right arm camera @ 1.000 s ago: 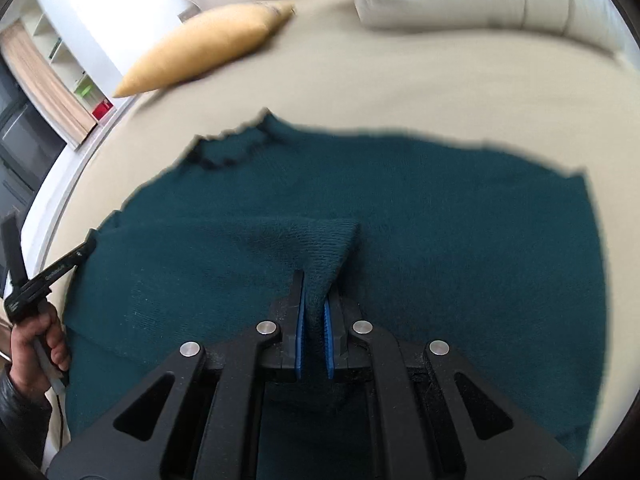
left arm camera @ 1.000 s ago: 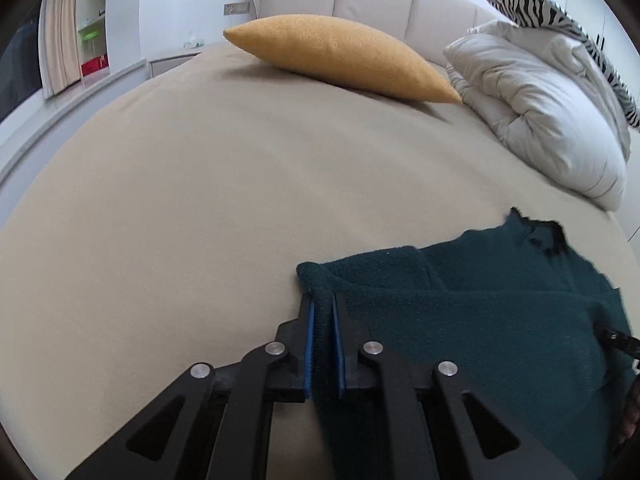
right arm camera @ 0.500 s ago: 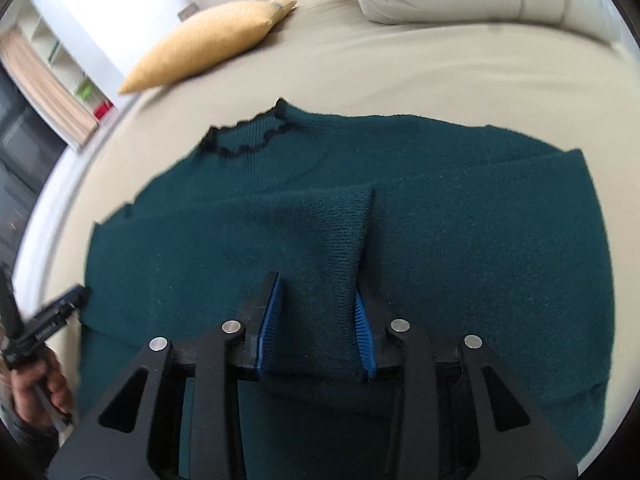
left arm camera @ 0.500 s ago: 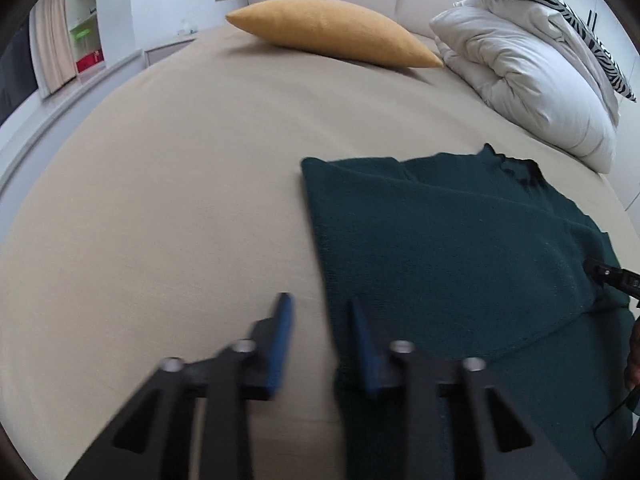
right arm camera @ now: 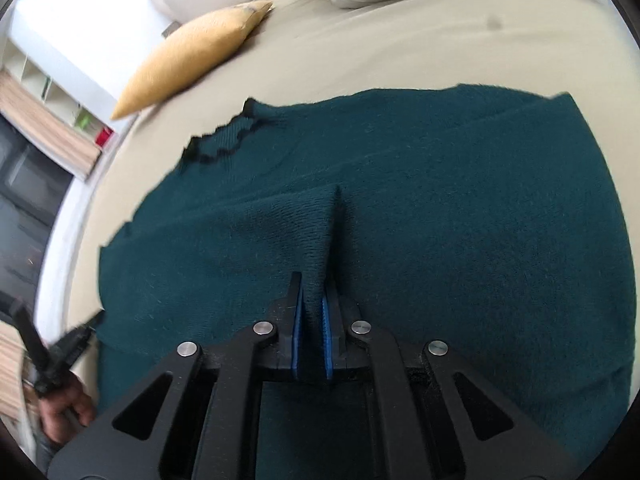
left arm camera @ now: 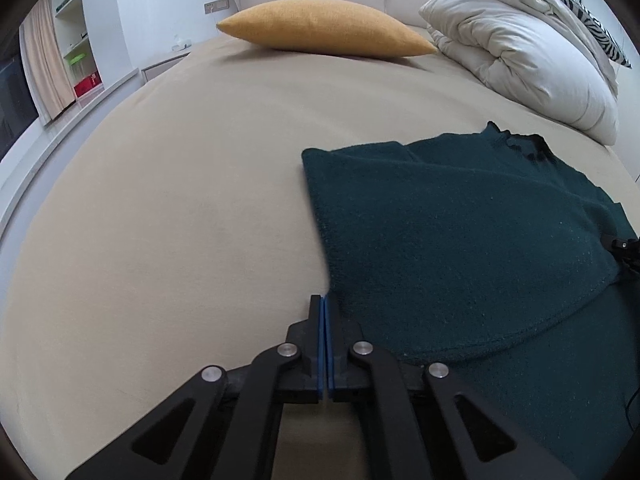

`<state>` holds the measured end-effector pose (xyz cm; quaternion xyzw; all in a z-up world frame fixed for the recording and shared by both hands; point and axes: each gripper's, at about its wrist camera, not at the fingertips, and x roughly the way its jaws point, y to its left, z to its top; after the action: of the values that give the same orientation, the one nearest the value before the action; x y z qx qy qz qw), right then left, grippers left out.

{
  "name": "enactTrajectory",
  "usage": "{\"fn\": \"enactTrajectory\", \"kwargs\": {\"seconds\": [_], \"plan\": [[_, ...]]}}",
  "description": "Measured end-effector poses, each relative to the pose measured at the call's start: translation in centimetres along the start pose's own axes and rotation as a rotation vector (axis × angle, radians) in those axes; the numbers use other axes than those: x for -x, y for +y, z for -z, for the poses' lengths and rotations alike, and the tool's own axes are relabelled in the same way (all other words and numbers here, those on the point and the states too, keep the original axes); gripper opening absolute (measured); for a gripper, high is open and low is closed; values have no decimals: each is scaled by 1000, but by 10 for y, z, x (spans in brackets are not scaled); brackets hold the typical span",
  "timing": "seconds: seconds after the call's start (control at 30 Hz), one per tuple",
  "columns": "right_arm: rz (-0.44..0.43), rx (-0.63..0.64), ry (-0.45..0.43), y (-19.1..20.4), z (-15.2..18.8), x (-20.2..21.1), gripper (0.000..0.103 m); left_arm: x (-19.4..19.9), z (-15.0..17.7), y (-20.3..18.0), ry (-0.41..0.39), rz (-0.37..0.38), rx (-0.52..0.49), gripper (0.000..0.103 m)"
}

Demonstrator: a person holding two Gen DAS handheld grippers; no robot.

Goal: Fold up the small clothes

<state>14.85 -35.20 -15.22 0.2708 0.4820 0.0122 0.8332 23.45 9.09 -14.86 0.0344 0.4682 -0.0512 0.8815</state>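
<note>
Low over the bed [left arm camera: 168, 208], the left claw [left arm camera: 323, 308] is pinched empty, while the right claw [right arm camera: 311, 300] grips the sweater [right arm camera: 460, 220] sleeve.

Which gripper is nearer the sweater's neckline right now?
Right. The right gripper is shut on a fold mid-sweater, below the neckline. The left gripper sits shut at the sweater's left edge, farther from it.

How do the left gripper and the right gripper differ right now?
The left gripper is shut with its blue pads pressed together and no cloth visible between them; the right gripper is shut on a pinched ridge of the green sweater. The left gripper sits at the sweater's edge, over the beige bedsheet; the right gripper is over the sweater's middle. Both have black fingers with blue pads.
</note>
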Motion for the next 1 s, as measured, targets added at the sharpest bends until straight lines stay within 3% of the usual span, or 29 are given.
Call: {"fn": "enactTrajectory", "kwargs": {"seconds": [0.13,0.2,0.27,0.33,0.43,0.7,0.87,1.0], "plan": [[-22,-44,-28,-8,3,13,15,18,6,9,-23,40,53,2],[-3,-72,-67,-12,8,28,22,37,16,19,-48,61,91,10],[32,-69,-136,-15,17,54,39,58,30,28,-75,88,122,33],[49,-59,-193,-18,33,85,54,79,48,34,-89,113,132,50],[71,-35,-252,-22,66,128,65,111,85,36,-87,155,146,63],[63,-13,-192,-50,170,206,66,160,187,29,39,298,201,65],[23,-45,-128,-78,222,234,66,177,226,34,89,389,284,65],[-23,-57,-81,-97,249,245,65,185,238,39,128,443,314,65]]}}
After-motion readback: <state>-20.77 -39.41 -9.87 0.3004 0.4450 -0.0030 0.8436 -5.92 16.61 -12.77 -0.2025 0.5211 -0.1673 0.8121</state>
